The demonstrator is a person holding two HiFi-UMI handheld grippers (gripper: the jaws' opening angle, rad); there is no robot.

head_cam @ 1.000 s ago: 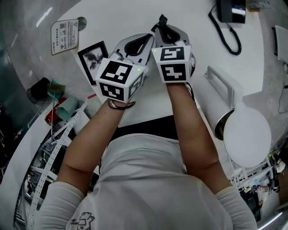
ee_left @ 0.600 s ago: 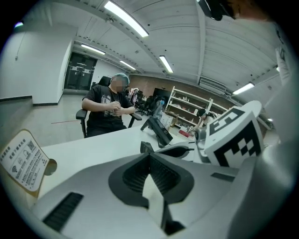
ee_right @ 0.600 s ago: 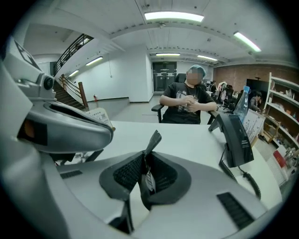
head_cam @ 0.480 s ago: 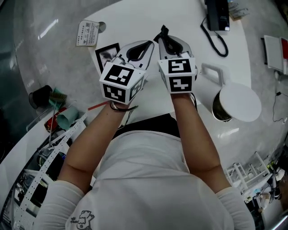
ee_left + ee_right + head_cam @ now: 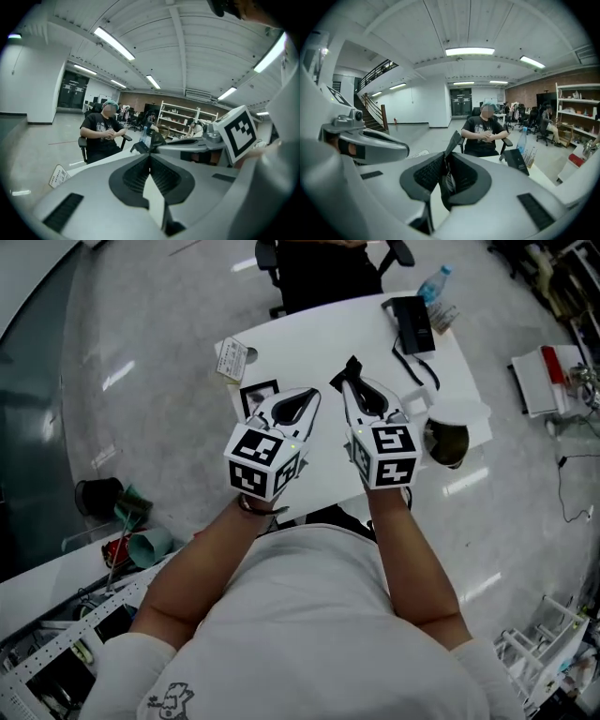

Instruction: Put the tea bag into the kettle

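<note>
Two claws are held side by side high above a white table (image 5: 314,341), whose whole outline is taken in by the head view, with bare grey floor (image 5: 141,362) left open round every edge. Left of the left claw (image 5: 314,395), a printed card (image 5: 232,359) is laid at the table's left edge, and a black-framed picture (image 5: 258,395) is seen just beside that claw's tips. The left claw's jaws are brought together, with nothing made out between them. The right claw (image 5: 348,383), close alongside, is clamped on the tea bag (image 5: 351,367); its jaws have just been closing, with the bag between them. The tea bag is shown as a thin, flat, black packet pinched between ribbed pads, one pointed corner standing past the tips. Beyond the right claw a black telephone (image 5: 412,322) and a water bottle (image 5: 434,285) are set near the far right corner. Just right of the right claw the kettle (image 5: 446,442) is stood by the table's right edge, its dark mouth left uncovered; the tea bag is held apart from it. Compared with one second earlier, the table is seen far smaller beneath both claws, which have been lifted clear of it; the kettle, then well right of the right claw, is now found close beside it, and the same grip on the packet is kept.
</note>
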